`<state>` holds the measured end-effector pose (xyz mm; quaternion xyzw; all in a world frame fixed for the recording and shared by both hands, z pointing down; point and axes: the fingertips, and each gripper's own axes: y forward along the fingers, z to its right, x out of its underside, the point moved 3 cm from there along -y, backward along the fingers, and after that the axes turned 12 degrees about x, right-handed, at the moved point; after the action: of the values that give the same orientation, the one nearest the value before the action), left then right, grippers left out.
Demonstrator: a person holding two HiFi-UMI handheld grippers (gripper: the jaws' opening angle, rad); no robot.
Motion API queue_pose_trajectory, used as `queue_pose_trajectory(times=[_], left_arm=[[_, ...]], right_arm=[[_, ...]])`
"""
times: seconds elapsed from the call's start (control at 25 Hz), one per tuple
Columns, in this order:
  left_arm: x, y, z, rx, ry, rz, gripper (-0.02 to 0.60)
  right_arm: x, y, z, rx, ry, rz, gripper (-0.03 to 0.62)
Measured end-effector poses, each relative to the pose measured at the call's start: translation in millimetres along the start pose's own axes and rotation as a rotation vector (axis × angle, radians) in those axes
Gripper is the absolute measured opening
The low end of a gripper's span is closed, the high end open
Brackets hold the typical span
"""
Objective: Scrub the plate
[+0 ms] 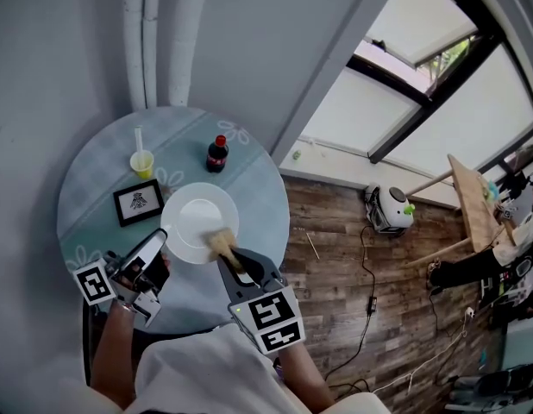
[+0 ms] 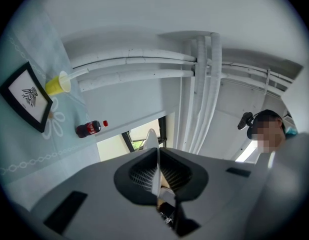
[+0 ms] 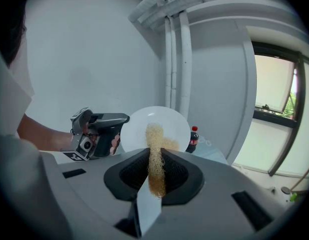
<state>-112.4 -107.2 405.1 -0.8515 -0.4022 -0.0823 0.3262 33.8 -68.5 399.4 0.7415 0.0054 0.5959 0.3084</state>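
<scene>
Spreading beneath everything is a round pale-blue table (image 1: 85, 179). Above it, a round white ceramic plate (image 1: 197, 218) is pinched edge-on by its rim in the left gripper (image 1: 159, 248). The right gripper (image 1: 235, 264) clamps a tan fibrous scrubber (image 1: 222, 244) whose tip touches the plate's face. Behind stand a small black-framed picture (image 1: 138, 203), a dark red-capped cola bottle (image 1: 216, 154) and a yellow plastic cup (image 1: 142, 163).

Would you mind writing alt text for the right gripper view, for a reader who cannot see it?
The right tool grips a tan scrubber laid against the face of a white plate, which the left tool holds by its rim. A cola bottle stands behind the plate, and white pipes run up the grey wall.
</scene>
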Motion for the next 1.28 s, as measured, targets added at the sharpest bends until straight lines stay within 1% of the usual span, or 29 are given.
queue_pose_trajectory(times=[0.12, 0.32, 0.52, 0.92, 1.16, 1.28], left_arm=[[2.3, -6.7, -7.4, -0.022, -0.011, -0.002, 0.021], [6.2, -20.7, -18.7, -0.084, -0.022, -0.010, 0.021], [7.7, -33.3, -31.5, -0.133, -0.046, 0.011, 0.021], [30.8, -56.8, -70.5, -0.262, -0.154, 0.014, 0.021], [46.6, -62.0, -89.8, -0.302, -0.213, 0.012, 0.021], [54.8, -67.5, -100.5, -0.338, -0.245, 0.012, 0.021]], right_arm=[[4.2, -0.3, 11.7, 0.030, 0.016, 0.000, 0.061], [15.8, -1.4, 32.6, 0.074, 0.065, -0.024, 0.063], [25.4, -4.2, 43.7, 0.097, 0.103, -0.043, 0.063], [30.2, -1.9, 35.6, 0.083, 0.101, -0.063, 0.063], [34.1, 0.4, 35.9, 0.085, 0.108, -0.074, 0.063], [33.8, -0.3, 36.5, 0.088, 0.108, -0.077, 0.063]])
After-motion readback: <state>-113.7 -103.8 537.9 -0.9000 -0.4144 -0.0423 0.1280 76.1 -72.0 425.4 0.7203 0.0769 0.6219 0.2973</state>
